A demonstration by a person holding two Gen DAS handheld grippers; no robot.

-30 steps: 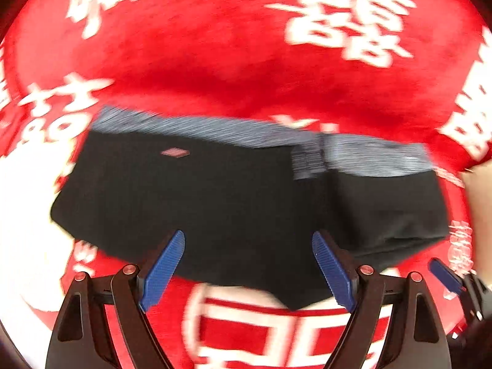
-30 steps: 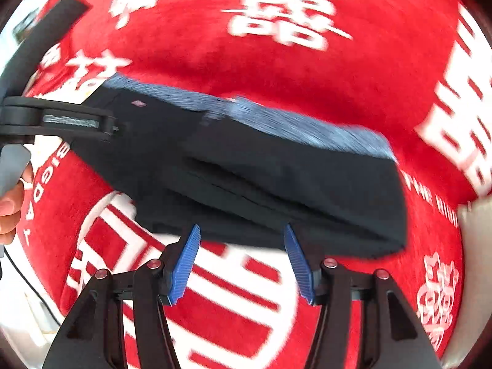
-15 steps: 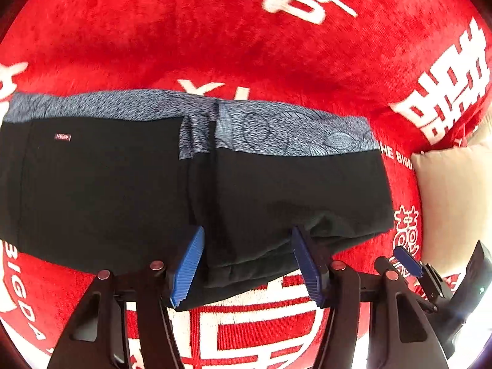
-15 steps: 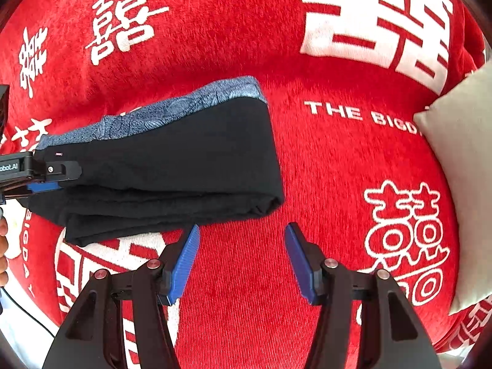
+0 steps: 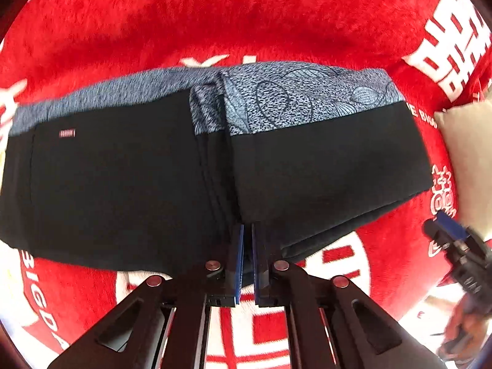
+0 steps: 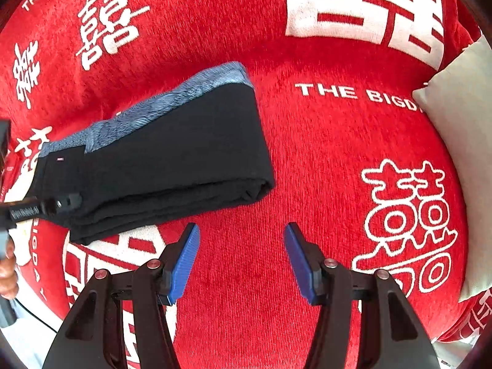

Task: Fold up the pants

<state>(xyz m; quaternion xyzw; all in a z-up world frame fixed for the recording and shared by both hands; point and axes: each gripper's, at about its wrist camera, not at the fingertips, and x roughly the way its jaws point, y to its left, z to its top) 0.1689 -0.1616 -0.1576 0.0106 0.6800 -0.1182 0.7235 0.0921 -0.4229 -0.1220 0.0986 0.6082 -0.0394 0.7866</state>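
Observation:
Black pants (image 5: 123,184) with a grey patterned waistband (image 5: 292,98) lie folded on the red blanket (image 5: 246,24). A folded layer lies over their right half. My left gripper (image 5: 247,236) is shut on the near edge of the pants at the fold seam. In the right wrist view the folded pants (image 6: 172,160) lie to the upper left, and my right gripper (image 6: 241,258) is open and empty over bare blanket, right of the pants' near corner. The left gripper (image 6: 66,201) shows at the left edge there, on the pants.
The red blanket (image 6: 307,153) carries white characters and lettering. A beige cushion (image 6: 461,153) lies at the right edge. It also shows in the left wrist view (image 5: 467,160). My right gripper (image 5: 452,233) appears at the lower right of that view.
My left gripper closed from open onto the near edge of the pants. My right gripper stayed open, off to the right of the pants.

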